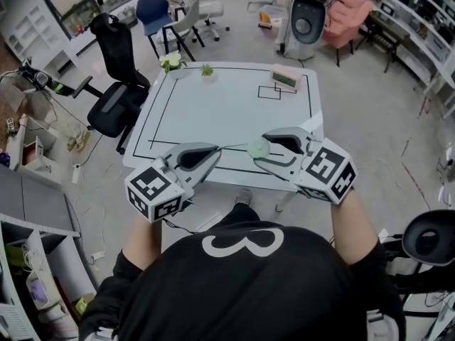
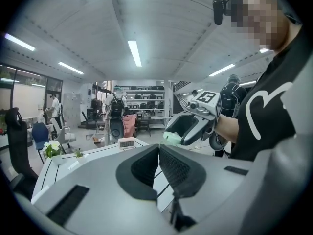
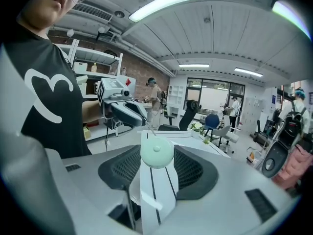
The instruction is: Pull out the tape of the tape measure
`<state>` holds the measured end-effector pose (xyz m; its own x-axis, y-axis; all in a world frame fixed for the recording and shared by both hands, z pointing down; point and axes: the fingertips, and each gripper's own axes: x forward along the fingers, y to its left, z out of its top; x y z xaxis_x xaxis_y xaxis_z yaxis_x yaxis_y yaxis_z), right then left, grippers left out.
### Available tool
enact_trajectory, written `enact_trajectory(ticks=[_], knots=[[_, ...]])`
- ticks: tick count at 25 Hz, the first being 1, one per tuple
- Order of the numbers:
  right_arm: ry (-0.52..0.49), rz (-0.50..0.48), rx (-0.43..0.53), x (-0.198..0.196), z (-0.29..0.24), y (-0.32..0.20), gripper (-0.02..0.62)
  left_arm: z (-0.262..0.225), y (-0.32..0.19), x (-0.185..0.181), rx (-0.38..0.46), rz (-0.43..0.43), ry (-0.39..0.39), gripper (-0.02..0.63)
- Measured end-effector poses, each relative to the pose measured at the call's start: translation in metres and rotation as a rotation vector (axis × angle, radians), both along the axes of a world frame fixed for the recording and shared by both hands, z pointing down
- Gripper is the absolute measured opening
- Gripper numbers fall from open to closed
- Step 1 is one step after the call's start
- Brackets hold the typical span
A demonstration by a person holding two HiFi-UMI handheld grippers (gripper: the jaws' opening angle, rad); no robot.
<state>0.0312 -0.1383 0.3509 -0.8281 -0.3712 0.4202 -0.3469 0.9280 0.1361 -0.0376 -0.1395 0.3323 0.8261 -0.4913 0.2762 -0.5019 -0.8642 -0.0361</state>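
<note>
**Right tongs** (image 1: pixel 266 150) grasp the round, pale-green tape measure (image 3: pixel 157 153), with one pad pressed on each side of its case. **Left tongs** (image 1: pixel 215 150) are clenched on the end of the thin tape (image 1: pixel 233 146). The tape runs in a short, nearly level line from their tips to the case. The two pairs of tongs face each other, near but apart, in the air above the near edge of the white counter (image 1: pixel 234 112). A pink box (image 1: pixel 286 78) stands at the counter's far edge.

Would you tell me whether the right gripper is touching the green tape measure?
Touching: the right gripper view shows the right gripper clamping the tape measure.
</note>
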Motion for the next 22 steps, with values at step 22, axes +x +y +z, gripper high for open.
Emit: enact_trajectory(ticks=[22], knots=[[-0.017,0.183,-0.006,0.054,0.004,-0.025,0.221,0.003,-0.038,-0.012,-0.035,-0.114,0.059,0.006]])
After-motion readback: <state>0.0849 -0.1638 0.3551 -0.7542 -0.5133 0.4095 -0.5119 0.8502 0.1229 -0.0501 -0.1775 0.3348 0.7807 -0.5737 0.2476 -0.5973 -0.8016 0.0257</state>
